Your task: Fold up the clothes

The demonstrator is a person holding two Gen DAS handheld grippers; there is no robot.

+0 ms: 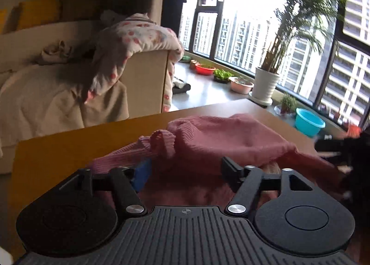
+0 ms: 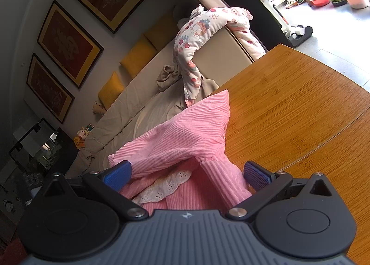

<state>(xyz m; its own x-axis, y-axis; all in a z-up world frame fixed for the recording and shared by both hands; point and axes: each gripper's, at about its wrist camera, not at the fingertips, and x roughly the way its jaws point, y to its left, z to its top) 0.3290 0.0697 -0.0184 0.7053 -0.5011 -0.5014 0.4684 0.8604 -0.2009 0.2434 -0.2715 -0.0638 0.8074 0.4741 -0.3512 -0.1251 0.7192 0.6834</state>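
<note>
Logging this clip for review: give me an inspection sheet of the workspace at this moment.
Surface: wooden table, bare beyond the garment.
Job's things: pink ribbed sweater lies bunched on the table; white lace trim shows.
Clutter: nothing seen on the table.
Grippers: left gripper open over the sweater; right gripper open, sweater between its jaws.
Cables: nothing seen.
Surroundings: sofa with printed blanket; potted palm by the windows.

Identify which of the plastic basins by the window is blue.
The blue basin sits on the floor just past the wooden table's far right corner. The red basin and pink basin sit farther along the window.
</note>
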